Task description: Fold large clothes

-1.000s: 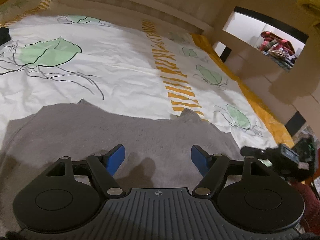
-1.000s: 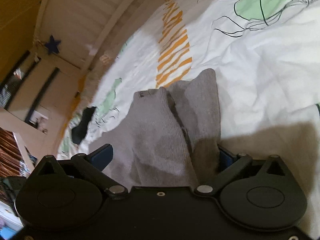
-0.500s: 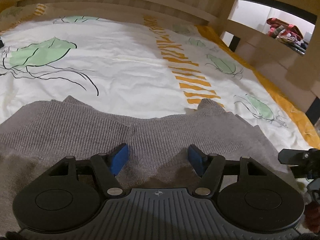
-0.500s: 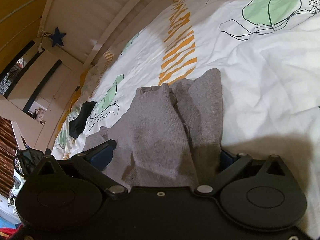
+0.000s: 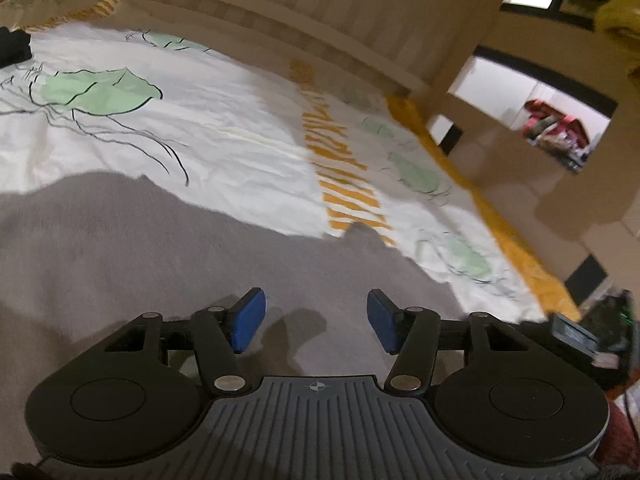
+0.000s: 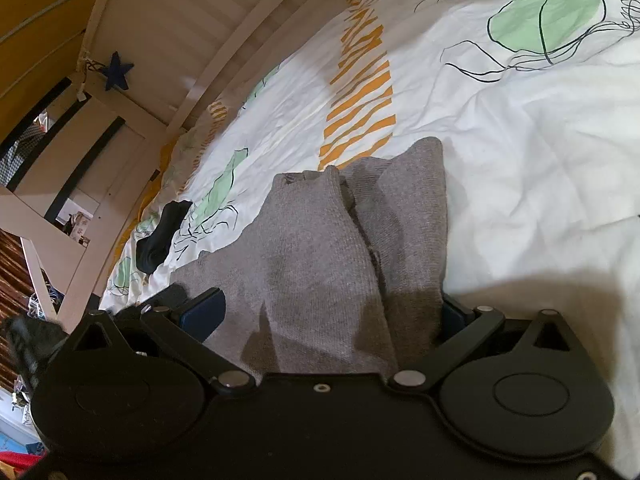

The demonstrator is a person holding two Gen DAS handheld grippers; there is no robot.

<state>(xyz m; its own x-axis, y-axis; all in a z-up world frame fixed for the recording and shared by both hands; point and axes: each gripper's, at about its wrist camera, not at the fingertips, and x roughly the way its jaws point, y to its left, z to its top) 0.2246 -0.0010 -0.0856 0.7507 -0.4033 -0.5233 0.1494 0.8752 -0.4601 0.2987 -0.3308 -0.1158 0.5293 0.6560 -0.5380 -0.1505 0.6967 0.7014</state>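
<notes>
A grey knit sweater [image 5: 168,248] lies spread on the white printed bedsheet [image 5: 240,140]. My left gripper [image 5: 316,320] hovers low over its near part. Its blue pads [image 5: 248,318] stand apart and are closing, with only flat cloth under the gap and nothing pinched. In the right wrist view the sweater [image 6: 320,248] shows a sleeve folded over its body, running away from me. My right gripper [image 6: 328,316] has its jaws wide with that bunched cloth filling the space between them. The right pad is mostly hidden behind the fabric.
A small black garment [image 6: 160,236] lies on the sheet beyond the sweater, also seen as a black garment [image 5: 14,46] at far left. A slatted wooden bed frame [image 5: 280,12] borders the far side. Shelves with clothes [image 5: 556,132] stand right. A black device [image 5: 592,332] sits at the bed's right edge.
The left view dipped close to the sweater's ribbed edge, then swung back, and its pads came nearer each other. The right view rolled slightly; the sweater there kept its shape.
</notes>
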